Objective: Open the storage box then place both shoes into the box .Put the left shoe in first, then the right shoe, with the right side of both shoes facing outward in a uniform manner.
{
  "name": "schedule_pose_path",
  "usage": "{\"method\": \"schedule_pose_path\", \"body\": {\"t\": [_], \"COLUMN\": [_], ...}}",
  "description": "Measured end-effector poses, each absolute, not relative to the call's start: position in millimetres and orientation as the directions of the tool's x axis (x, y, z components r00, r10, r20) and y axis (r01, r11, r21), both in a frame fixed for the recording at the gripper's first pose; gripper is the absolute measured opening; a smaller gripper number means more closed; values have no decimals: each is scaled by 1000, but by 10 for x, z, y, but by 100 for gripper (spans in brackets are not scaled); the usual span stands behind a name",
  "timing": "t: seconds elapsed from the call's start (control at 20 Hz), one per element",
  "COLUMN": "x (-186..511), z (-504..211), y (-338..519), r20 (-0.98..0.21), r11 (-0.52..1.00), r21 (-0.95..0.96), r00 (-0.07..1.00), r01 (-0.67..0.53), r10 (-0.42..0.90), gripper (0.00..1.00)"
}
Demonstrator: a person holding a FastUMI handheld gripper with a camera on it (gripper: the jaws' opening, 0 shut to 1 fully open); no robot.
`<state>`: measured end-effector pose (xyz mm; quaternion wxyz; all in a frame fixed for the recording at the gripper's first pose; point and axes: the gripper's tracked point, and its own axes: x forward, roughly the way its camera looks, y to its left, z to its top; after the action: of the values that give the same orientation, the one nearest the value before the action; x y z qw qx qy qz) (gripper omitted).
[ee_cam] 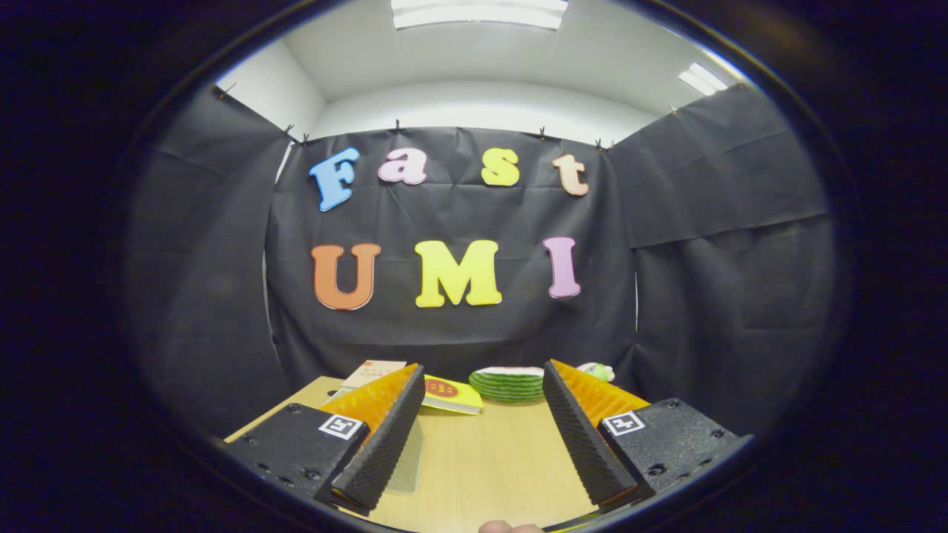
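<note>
My gripper (483, 377) is open, its two fingers spread wide with nothing between them. It is held level above a light wooden table (481, 459), pointing at the booth's back wall. A clear flat piece (406, 466), perhaps part of the storage box, shows just under the left finger; I cannot tell what it is.
Beyond the fingers, at the table's far edge, lie a yellow booklet (452, 394), a cream-coloured booklet (372, 372), a green striped round object (511, 383) and a small pale-green thing (597, 370). A fingertip (507, 527) shows at the near edge of the table.
</note>
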<state>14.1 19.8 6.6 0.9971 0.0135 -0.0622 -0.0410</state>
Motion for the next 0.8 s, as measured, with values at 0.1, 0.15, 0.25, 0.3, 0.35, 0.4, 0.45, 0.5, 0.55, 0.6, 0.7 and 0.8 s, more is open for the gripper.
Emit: {"method": "schedule_pose_path", "body": {"t": [0.1,0.15,0.25,0.3,0.35,0.4,0.45,0.5,0.55,0.6,0.7,0.8], "x": [129,126,116,114,110,100,109,103,107,92,79,70], "z": [58,36,1,-23,-37,-30,-37,-29,-30,-28,-36,-16], "y": [116,107,93,54,24,-9,-24,-47,-59,-61,-49,-43], "r20": [123,120,107,100,96,96,94,96,96,96,96,104], "r11": [996,996,997,997,997,996,996,996,996,996,997,998], "r21": [39,43,49,50,47,45,43,41,40,39,39,34], "r00": [989,990,992,993,993,992,993,992,992,992,993,992], "r01": [82,76,62,64,68,72,74,77,78,77,67,62], "r10": [-86,-81,-67,-69,-73,-76,-78,-81,-82,-80,-70,-65], "gripper": [100,100,100,100,100,100,100,100,100,100,100,100]}}
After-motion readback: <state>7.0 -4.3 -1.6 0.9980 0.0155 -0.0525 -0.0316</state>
